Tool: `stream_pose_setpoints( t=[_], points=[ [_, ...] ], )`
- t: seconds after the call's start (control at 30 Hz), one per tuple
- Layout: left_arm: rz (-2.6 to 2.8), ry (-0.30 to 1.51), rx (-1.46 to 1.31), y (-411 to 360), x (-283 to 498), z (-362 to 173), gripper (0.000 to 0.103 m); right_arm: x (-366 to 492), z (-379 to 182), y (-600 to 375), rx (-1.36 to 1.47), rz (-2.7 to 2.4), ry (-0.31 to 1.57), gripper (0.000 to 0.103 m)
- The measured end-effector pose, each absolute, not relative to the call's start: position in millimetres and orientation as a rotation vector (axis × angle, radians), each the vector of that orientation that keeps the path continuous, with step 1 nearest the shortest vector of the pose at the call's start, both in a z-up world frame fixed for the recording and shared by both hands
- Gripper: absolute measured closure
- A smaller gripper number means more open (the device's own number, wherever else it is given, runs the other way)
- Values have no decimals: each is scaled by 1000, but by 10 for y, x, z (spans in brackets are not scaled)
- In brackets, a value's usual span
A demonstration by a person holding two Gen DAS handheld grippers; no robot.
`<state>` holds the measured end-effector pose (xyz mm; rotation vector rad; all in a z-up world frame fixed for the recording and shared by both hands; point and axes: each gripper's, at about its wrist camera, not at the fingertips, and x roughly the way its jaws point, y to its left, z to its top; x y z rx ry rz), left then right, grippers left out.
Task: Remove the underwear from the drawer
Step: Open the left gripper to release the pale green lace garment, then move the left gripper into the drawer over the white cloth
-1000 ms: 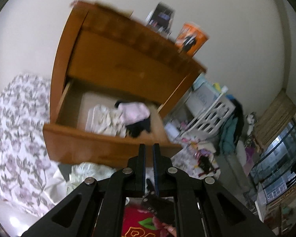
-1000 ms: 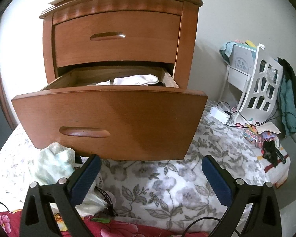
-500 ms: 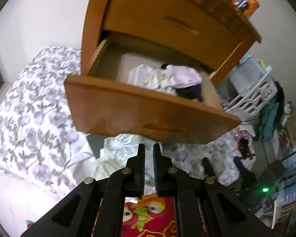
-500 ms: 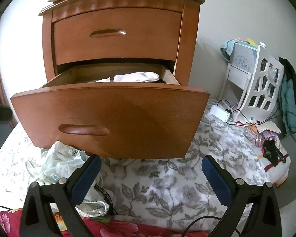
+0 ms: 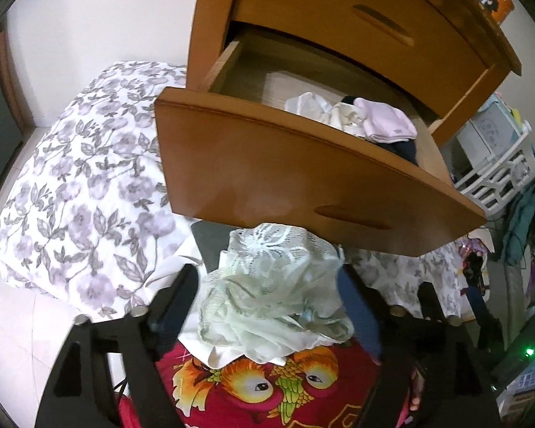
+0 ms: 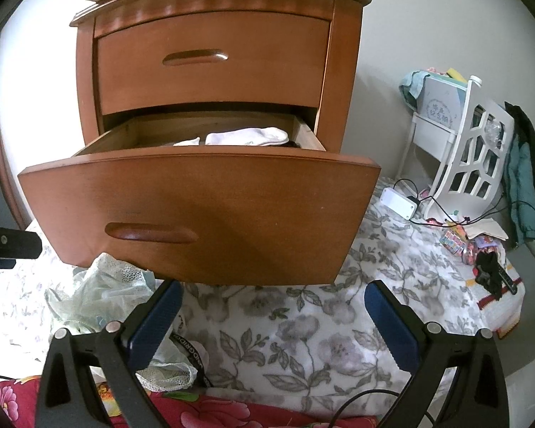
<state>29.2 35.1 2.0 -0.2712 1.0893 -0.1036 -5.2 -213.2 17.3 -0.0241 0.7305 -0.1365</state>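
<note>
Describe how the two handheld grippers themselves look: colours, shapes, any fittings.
Both are built alike. The left gripper and right gripper have matte black angular frames with triangular cut-outs and round silver bolts at the joints. Each finger carries a flat, dark blue ribbed pad. A thin black cable loops below the right gripper.

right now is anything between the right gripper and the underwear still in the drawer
Yes. The open drawer's front panel stands between the open right gripper, low in front of it, and the white underwear inside. The gripper must rise over the panel's top edge.
</note>
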Motion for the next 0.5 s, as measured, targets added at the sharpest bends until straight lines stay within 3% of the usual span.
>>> stream_pose_setpoints(
  t=[0.27,0.5],
  points=[
    [-59,1038,-247,387,277,38,4,-49,160,-2128,-25,-136,735,0],
    [-27,1022,-244,425,291,11,2,-40,150,-2132,-26,-134,739,0]
  ],
)
